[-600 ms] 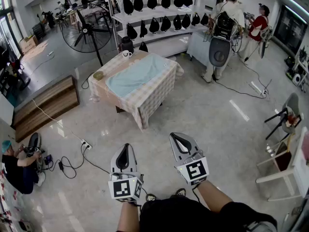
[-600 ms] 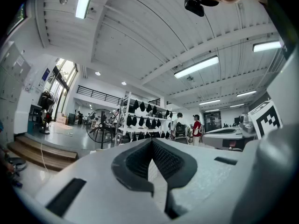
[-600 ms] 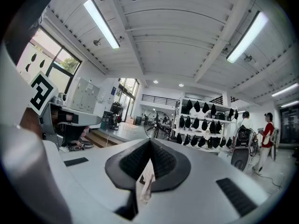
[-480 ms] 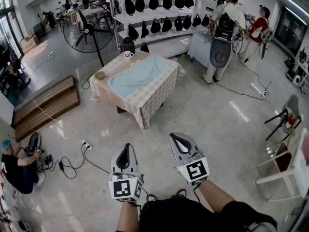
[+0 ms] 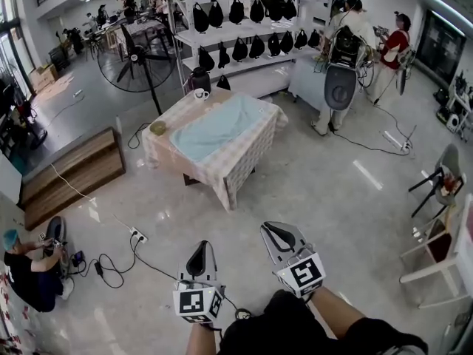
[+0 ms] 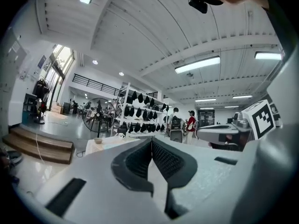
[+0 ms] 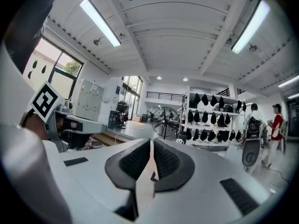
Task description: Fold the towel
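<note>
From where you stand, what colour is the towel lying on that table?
Light blue-green; the towel lies spread on a checked tablecloth, clearest in the head view.

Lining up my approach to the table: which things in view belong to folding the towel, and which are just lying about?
For the job:
- towel, spread flat on the table
- left gripper and right gripper, both shut and empty

Lying about:
- mug and bowl at the table's corners
- fan
- power strip on the floor
</note>
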{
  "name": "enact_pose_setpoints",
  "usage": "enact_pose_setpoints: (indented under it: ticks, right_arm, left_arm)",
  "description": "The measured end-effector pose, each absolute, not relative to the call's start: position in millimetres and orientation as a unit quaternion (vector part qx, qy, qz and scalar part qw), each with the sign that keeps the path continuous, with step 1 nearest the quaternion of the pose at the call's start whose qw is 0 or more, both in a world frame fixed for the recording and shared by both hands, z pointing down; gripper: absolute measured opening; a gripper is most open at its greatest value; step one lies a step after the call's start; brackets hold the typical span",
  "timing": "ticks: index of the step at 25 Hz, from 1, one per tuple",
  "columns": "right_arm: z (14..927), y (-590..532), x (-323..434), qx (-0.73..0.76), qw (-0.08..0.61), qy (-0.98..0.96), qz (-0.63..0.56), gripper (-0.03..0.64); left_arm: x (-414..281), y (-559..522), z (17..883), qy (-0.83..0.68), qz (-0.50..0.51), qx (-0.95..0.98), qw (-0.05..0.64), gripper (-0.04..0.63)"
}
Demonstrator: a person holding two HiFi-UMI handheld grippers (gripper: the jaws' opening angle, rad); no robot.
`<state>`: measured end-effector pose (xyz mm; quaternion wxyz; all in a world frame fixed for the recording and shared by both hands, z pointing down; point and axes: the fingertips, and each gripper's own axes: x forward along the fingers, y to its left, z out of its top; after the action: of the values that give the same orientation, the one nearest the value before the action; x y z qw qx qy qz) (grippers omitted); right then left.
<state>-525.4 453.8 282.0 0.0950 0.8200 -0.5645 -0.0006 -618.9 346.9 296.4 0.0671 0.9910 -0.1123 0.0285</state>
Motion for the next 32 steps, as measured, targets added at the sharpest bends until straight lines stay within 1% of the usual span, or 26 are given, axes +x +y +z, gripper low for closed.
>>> enact_pose_setpoints:
  ticks: [4, 6, 10, 12, 14, 16, 23, 27, 32]
  right_arm:
    - [296, 445, -501, 0.817, 0.098, -0.569, 0.017, 0.003]
    - [299, 438, -480, 0.818, 0.093, -0.566, 0.024, 0.023]
    - [298, 416, -434, 0.811, 0.077, -0.579, 0.020, 0.097]
    - [294, 400, -410, 0.806, 0.071, -0.588, 0.012, 0.130]
    - [290, 387, -383, 0.800, 0.070, -0.596, 0.011, 0.161]
    - [283, 380, -352, 0.796, 0.069, -0.602, 0.009, 0.173]
    - [279, 373, -252, 0.801, 0.048, -0.597, 0.011, 0.173]
    - [301, 368, -217, 0.797, 0.052, -0.601, 0.029, 0.176]
    - [317, 344, -171, 0.797, 0.049, -0.601, 0.045, 0.176]
  left_arm:
    - [-599, 334, 319, -0.112, 0.065, 0.989, 0.072, 0.008]
    - [-584, 324, 322, -0.113, 0.068, 0.988, 0.075, 0.024]
    - [-543, 303, 319, -0.114, 0.067, 0.989, 0.067, 0.146]
    - [-517, 287, 313, -0.118, 0.058, 0.989, 0.066, 0.188]
    - [-487, 275, 307, -0.117, 0.055, 0.989, 0.070, 0.212]
    - [-455, 271, 299, -0.115, 0.055, 0.990, 0.068, 0.218]
    - [-358, 271, 304, -0.111, 0.070, 0.989, 0.063, 0.219]
    - [-328, 267, 322, -0.117, 0.088, 0.987, 0.062, 0.219]
    - [-292, 232, 332, -0.129, 0.096, 0.985, 0.066, 0.219]
